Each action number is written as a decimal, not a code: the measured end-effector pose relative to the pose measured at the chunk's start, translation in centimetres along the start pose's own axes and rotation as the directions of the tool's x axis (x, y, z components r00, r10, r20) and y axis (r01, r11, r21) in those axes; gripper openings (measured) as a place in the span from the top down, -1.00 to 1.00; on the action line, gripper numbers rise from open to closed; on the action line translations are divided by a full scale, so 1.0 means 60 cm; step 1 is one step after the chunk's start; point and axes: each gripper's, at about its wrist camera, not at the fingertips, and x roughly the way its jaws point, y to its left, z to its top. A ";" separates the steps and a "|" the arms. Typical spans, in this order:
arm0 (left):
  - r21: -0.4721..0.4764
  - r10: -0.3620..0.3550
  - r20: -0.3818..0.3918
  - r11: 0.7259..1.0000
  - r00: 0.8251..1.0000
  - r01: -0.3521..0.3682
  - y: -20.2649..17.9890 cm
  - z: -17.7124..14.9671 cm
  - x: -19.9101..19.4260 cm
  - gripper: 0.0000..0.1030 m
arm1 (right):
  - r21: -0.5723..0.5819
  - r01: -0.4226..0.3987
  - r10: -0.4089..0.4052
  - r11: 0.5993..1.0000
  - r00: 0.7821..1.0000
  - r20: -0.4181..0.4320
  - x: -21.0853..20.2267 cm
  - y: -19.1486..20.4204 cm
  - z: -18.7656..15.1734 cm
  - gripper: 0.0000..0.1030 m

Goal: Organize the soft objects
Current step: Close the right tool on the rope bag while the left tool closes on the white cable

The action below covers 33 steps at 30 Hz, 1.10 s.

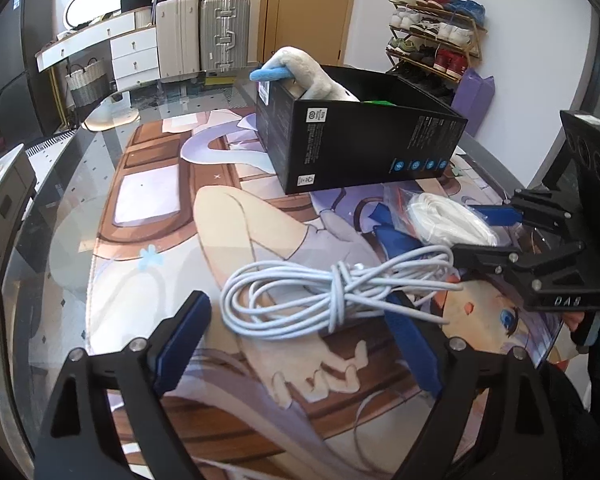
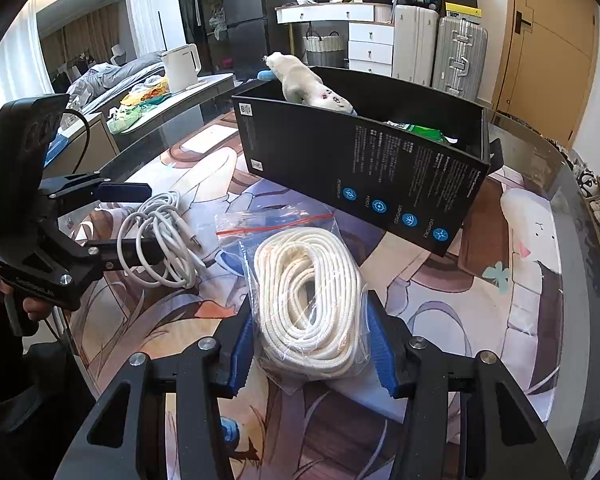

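Already stowed in black box: plush toy and green packet. Outstanding on printed mat: bagged white rope and coiled white cable. Right gripper clamped on bagged rope, blue pads pressing bag at both sides, bundle resting on mat just in front of box. Left gripper spread wide about cable coil, pads not pressing, coil lying loose between fingers. Judged roughly half complete: two items boxed, two pending transfer.
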 end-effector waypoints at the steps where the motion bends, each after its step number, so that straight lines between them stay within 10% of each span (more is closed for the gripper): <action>1: -0.006 0.004 -0.002 1.000 1.000 -0.004 -0.001 0.003 0.003 -0.74 | -0.001 0.000 0.000 1.000 1.000 0.001 -0.001 0.000 0.000 0.02; 18: -0.035 0.005 0.025 0.999 1.000 -0.004 -0.003 0.013 0.011 -0.19 | 0.009 -0.002 0.002 1.000 1.000 0.012 -0.007 -0.004 -0.003 0.02; 33: -0.042 -0.030 0.041 0.999 0.999 0.032 -0.002 0.003 0.002 -0.17 | 0.030 -0.012 0.011 0.999 0.999 0.042 -0.023 -0.012 -0.013 0.02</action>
